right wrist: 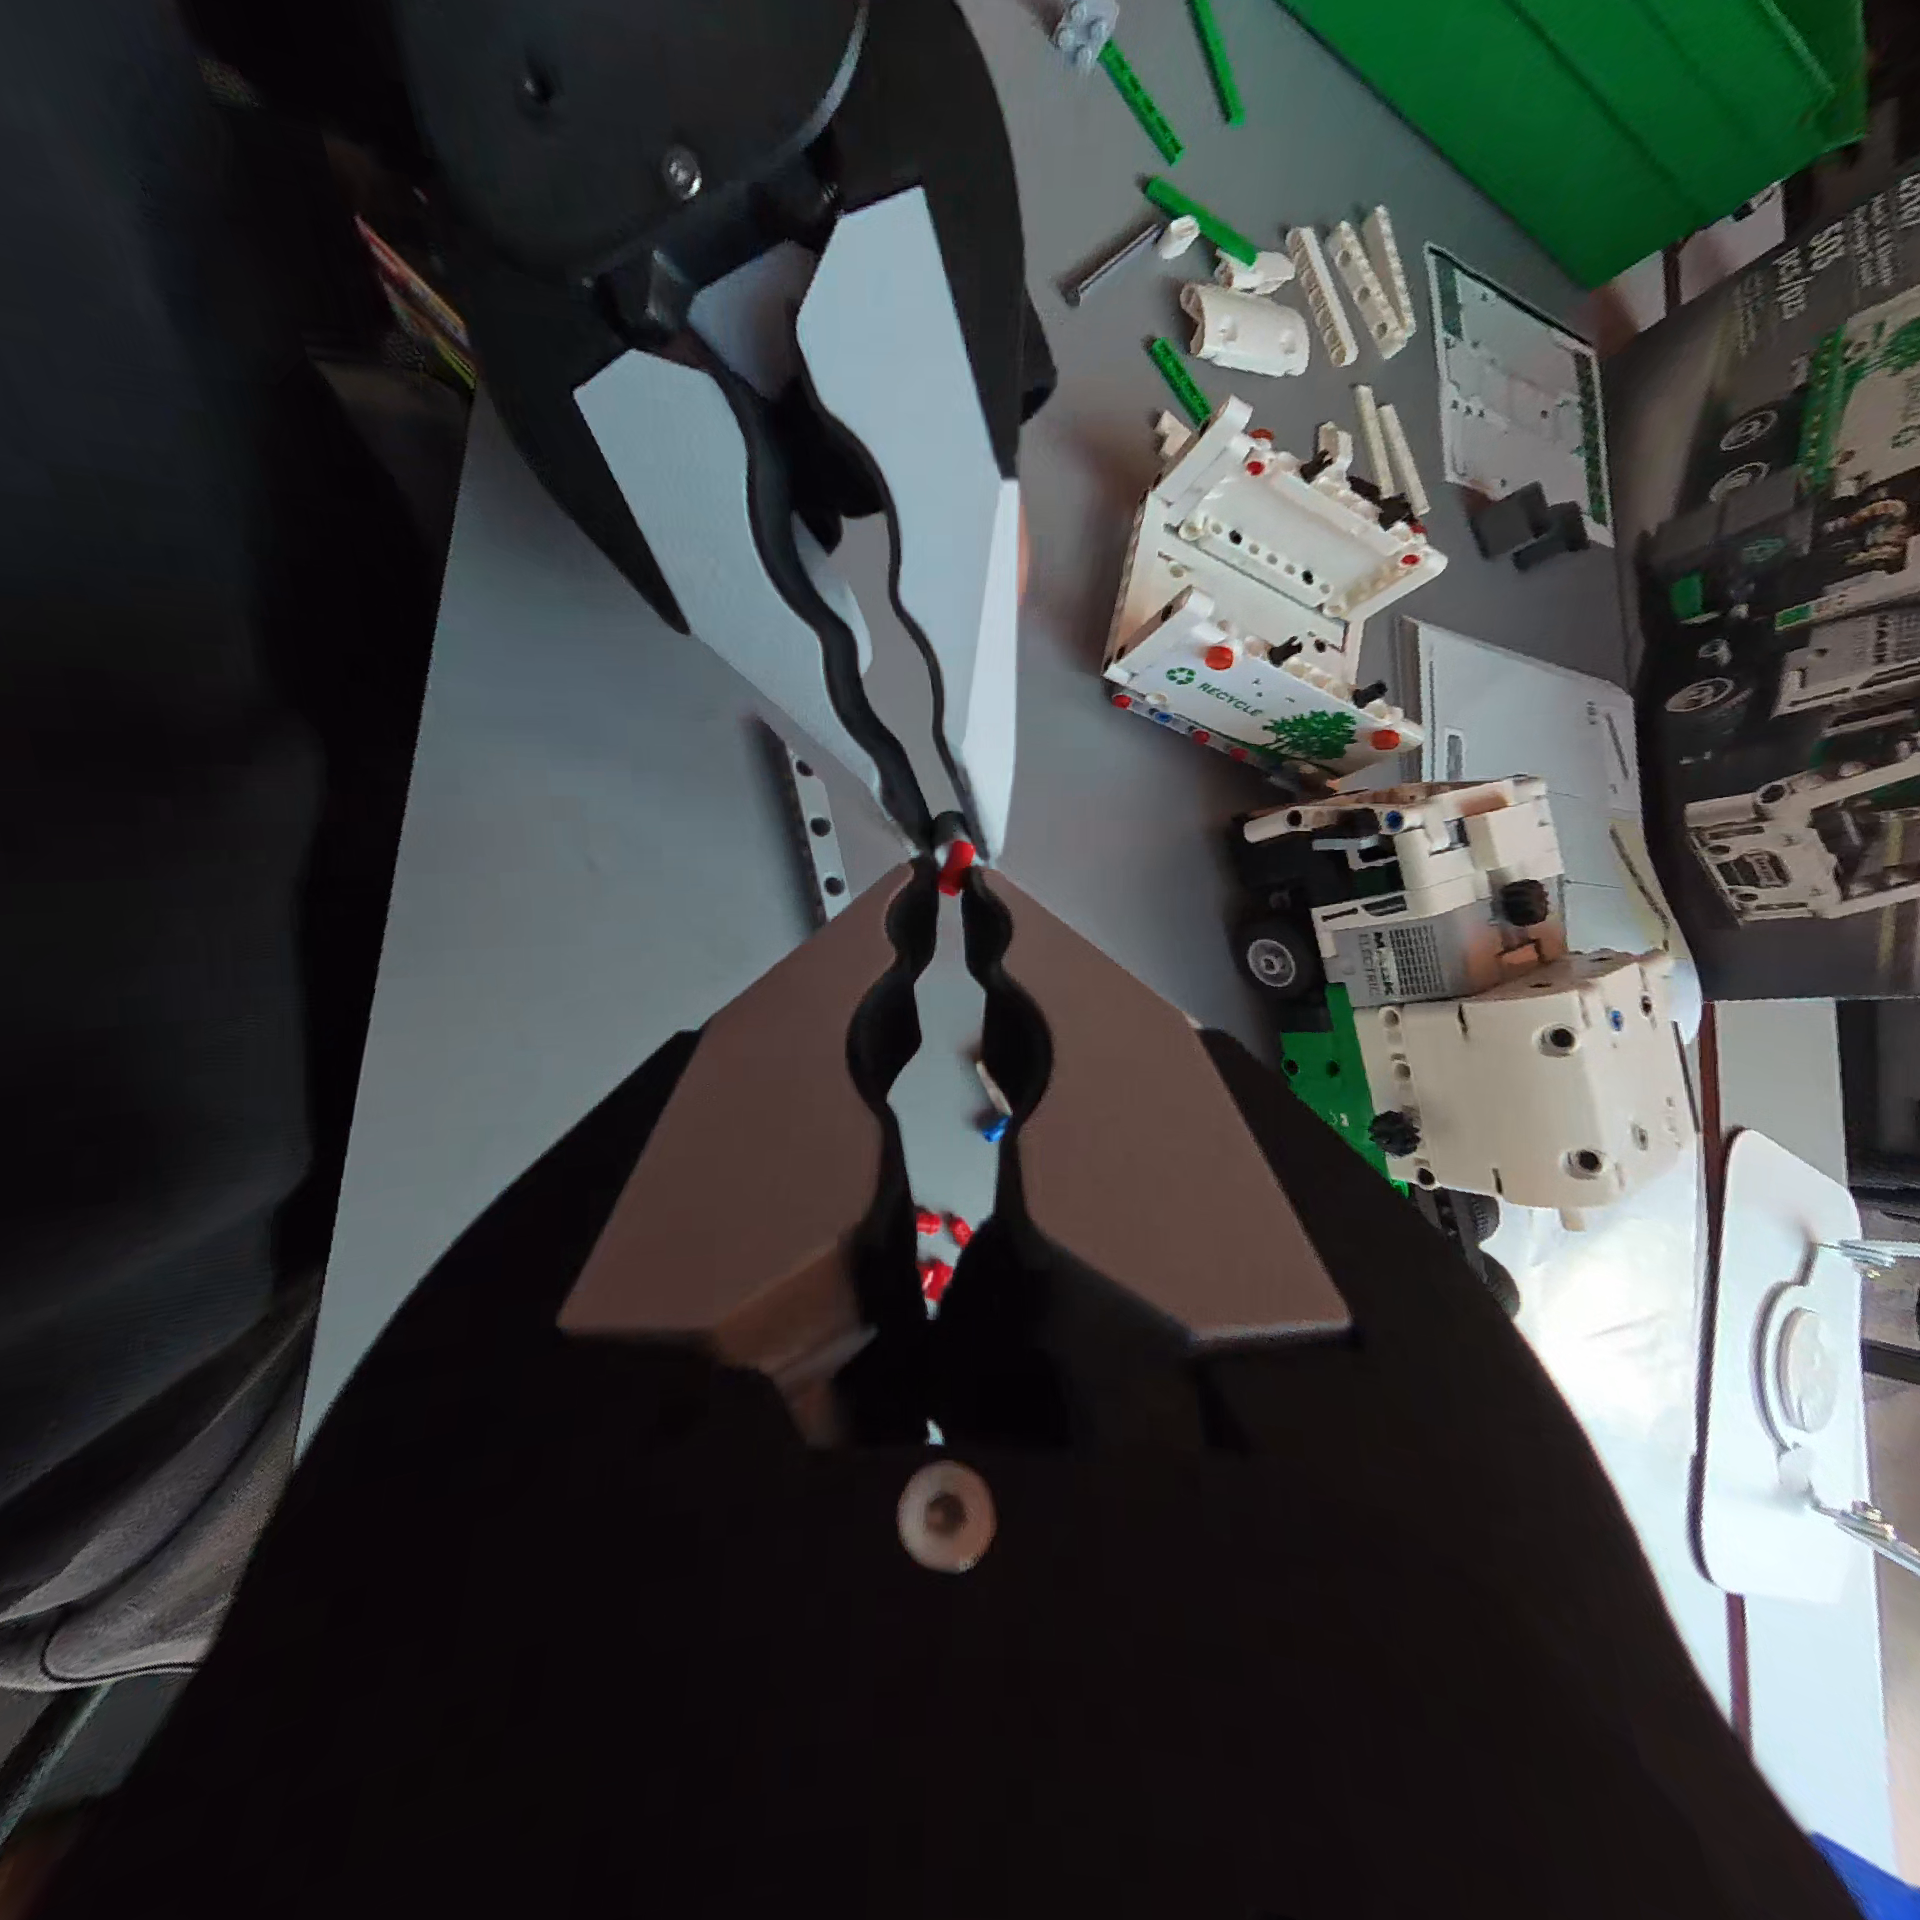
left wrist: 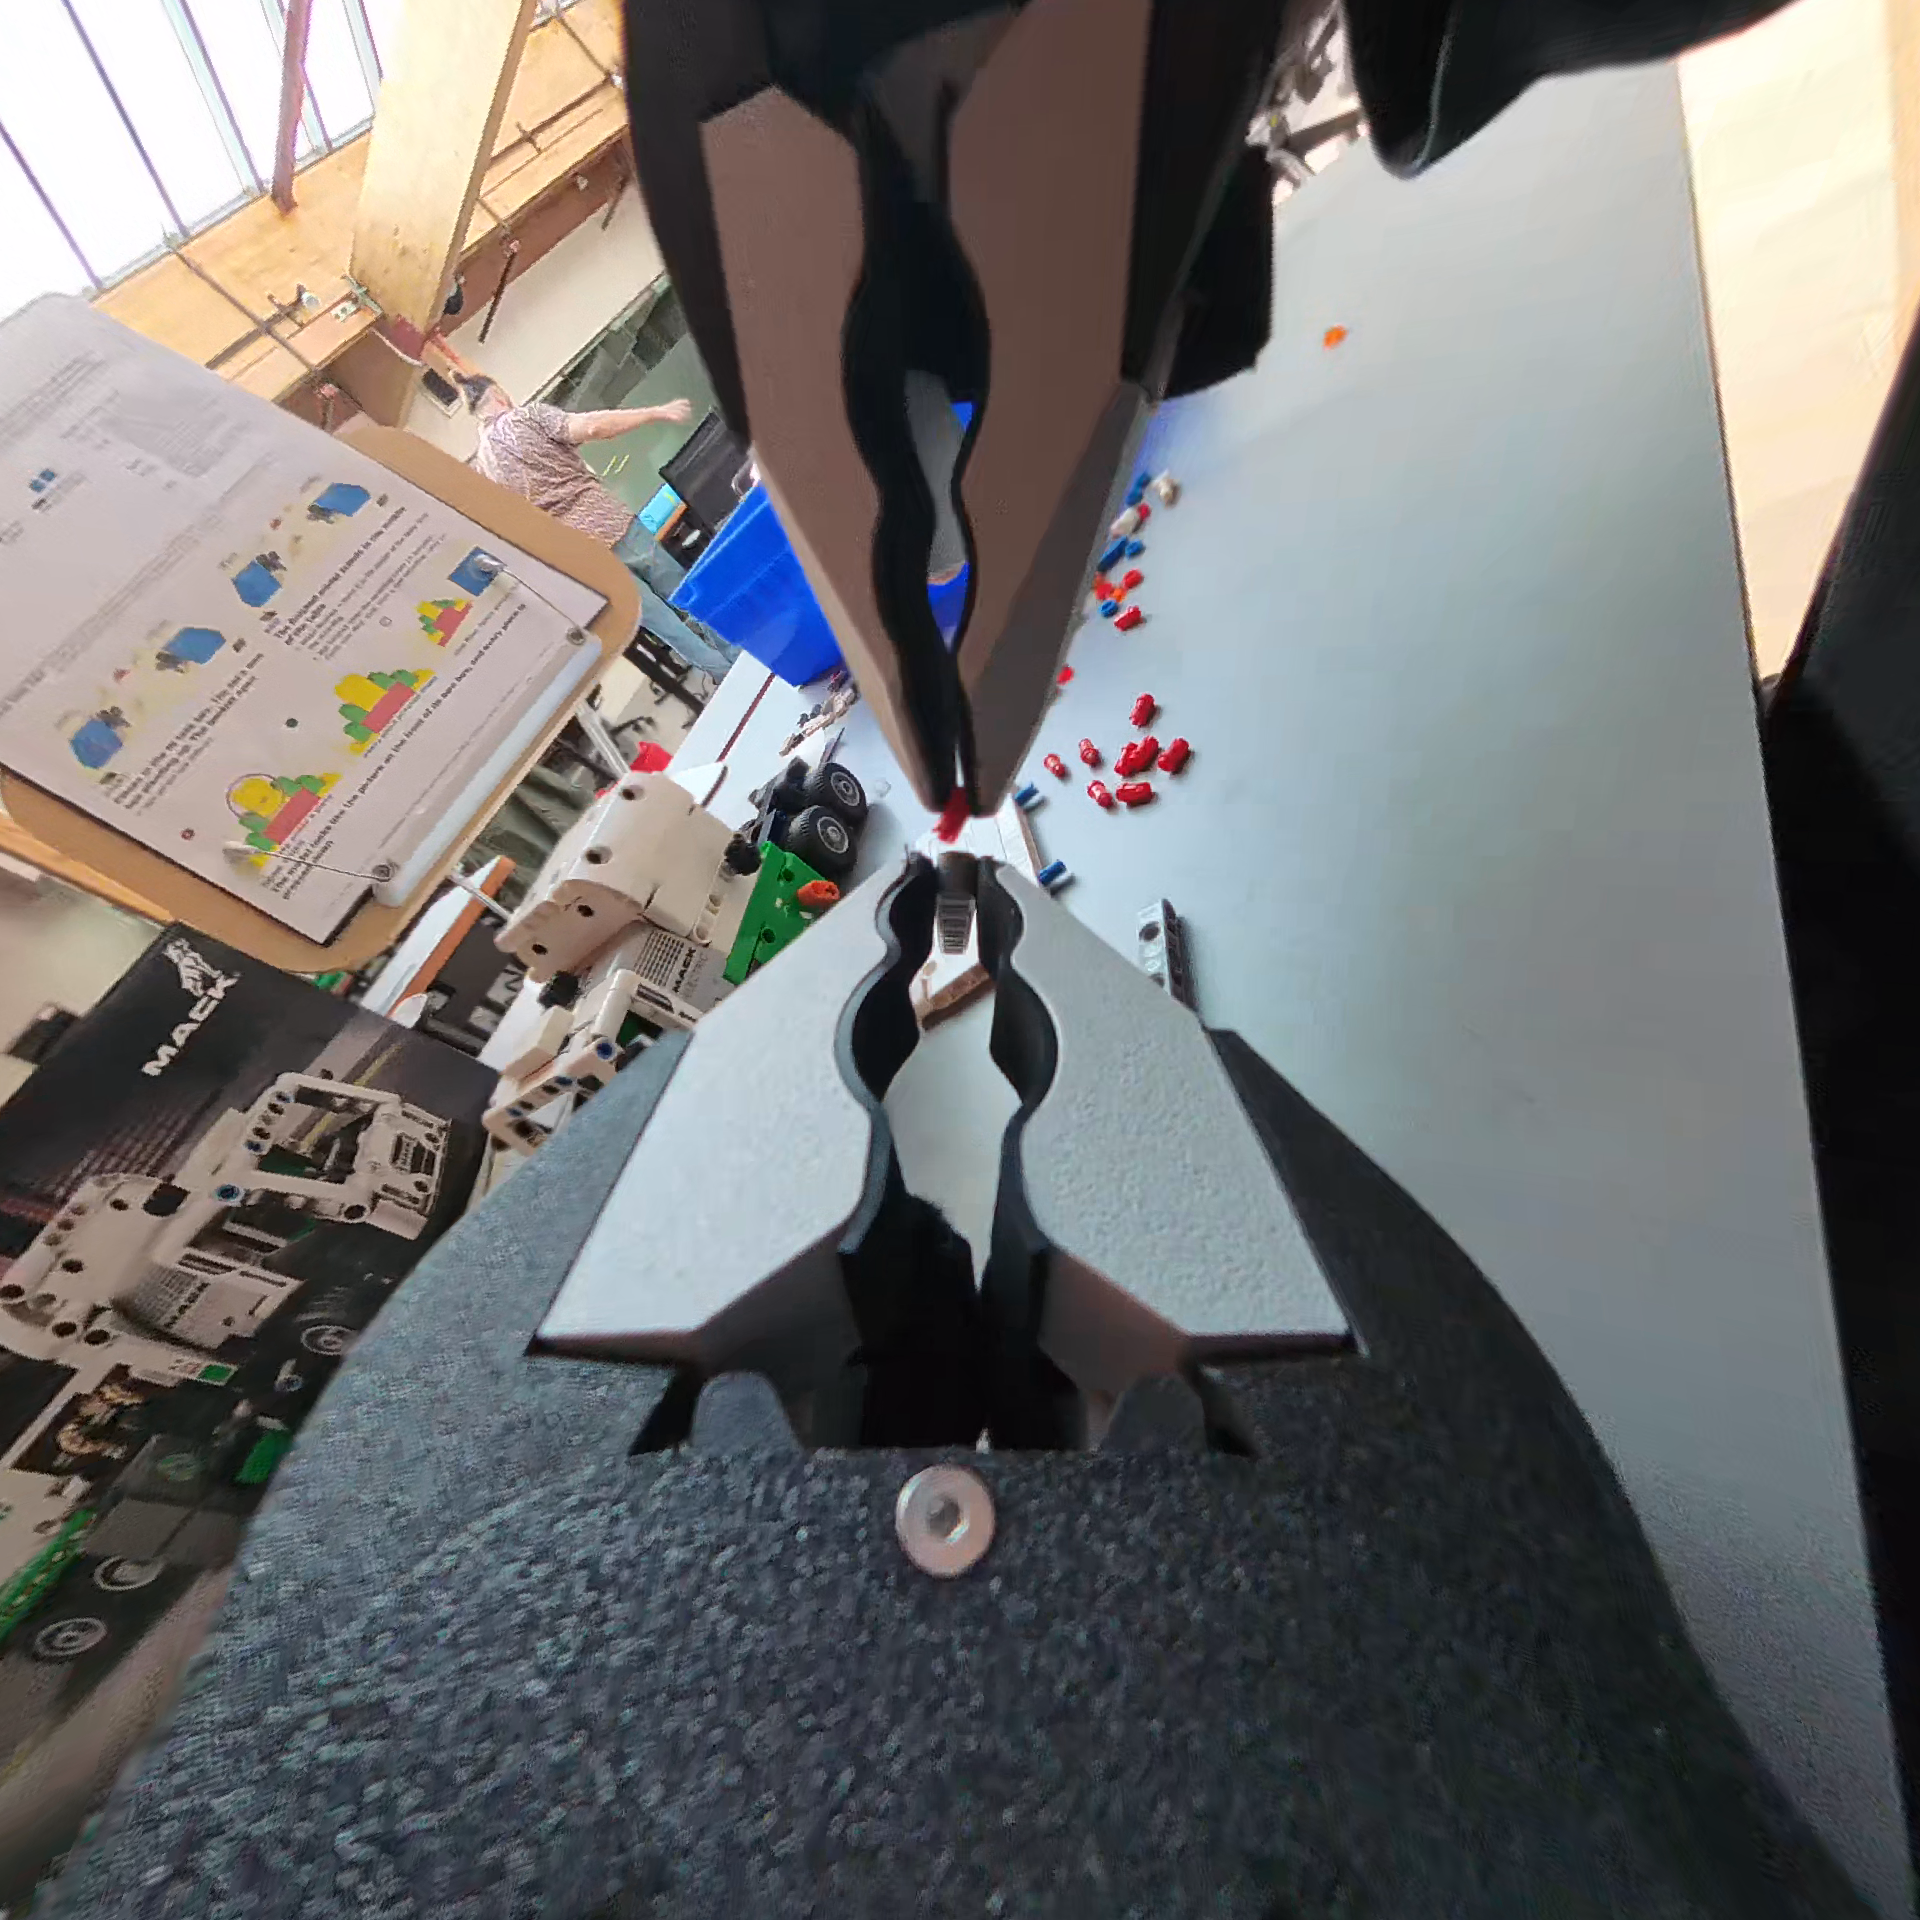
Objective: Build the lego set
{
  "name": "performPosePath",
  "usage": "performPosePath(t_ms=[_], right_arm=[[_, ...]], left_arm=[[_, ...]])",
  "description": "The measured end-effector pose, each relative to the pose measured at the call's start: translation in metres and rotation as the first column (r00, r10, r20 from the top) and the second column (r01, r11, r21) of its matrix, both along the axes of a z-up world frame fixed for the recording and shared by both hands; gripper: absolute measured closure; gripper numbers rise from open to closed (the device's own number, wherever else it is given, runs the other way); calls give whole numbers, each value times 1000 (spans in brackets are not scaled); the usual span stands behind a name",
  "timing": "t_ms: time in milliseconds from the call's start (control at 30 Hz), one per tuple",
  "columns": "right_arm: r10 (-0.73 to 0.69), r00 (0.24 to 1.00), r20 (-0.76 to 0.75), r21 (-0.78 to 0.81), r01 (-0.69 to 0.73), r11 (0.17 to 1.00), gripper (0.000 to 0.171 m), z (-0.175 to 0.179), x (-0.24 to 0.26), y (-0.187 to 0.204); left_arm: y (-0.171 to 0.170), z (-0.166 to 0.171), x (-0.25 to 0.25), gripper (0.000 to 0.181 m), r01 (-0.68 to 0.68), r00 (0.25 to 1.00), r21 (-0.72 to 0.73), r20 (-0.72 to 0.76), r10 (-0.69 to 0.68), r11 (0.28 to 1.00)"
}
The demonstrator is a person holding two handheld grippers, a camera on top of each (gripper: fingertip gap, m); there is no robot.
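My left gripper (left wrist: pixel 956 871), with silver fingers, is shut on a small dark grey piece (left wrist: pixel 956 899). My right gripper (right wrist: pixel 951 891), with brown fingers, is shut on a red pin (right wrist: pixel 954 868). The two grippers meet tip to tip above the grey table, and the red pin (left wrist: pixel 951 826) touches the dark piece (right wrist: pixel 948 831). The right gripper (left wrist: pixel 958 795) comes in from the top of the left wrist view. The left gripper (right wrist: pixel 940 831) comes in from the top of the right wrist view. The partly built white truck (right wrist: pixel 1455 1018) stands to one side; it also shows in the left wrist view (left wrist: pixel 623 862).
Loose red pins (left wrist: pixel 1132 758) and blue pins lie on the table (left wrist: pixel 1455 831). A grey holed beam (right wrist: pixel 816 821), a white recycling body (right wrist: pixel 1268 623), white beams (right wrist: pixel 1351 281) and green beams lie around. A set box (right wrist: pixel 1818 623), clipboard (left wrist: pixel 281 644), blue bin (left wrist: pixel 769 592) and green bin (right wrist: pixel 1558 104) stand nearby.
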State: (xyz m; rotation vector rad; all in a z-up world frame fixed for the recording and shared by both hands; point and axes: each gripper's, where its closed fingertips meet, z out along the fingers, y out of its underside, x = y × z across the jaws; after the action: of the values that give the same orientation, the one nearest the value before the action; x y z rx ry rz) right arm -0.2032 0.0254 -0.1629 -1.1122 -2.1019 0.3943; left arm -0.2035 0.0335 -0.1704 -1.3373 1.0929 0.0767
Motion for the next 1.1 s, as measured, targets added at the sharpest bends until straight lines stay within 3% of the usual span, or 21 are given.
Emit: performPosePath(t_ms=[200, 600, 1100], right_arm=[[42, 998, 49, -18, -42, 999, 168, -10, 2, -1], [82, 979, 186, 105, -103, 989, 168, -27, 4, 4], [-14, 974, 226, 39, 5, 999, 168, -39, 1, 10]], left_arm=[[-1, -5, 2, 176, -1, 999, 24, -51, 2, 1000], [4, -22, 3, 176, -38, 976, 67, -209, 52, 997], [10, -33, 1, 176, -110, 930, 121, -337, 145, 987]])
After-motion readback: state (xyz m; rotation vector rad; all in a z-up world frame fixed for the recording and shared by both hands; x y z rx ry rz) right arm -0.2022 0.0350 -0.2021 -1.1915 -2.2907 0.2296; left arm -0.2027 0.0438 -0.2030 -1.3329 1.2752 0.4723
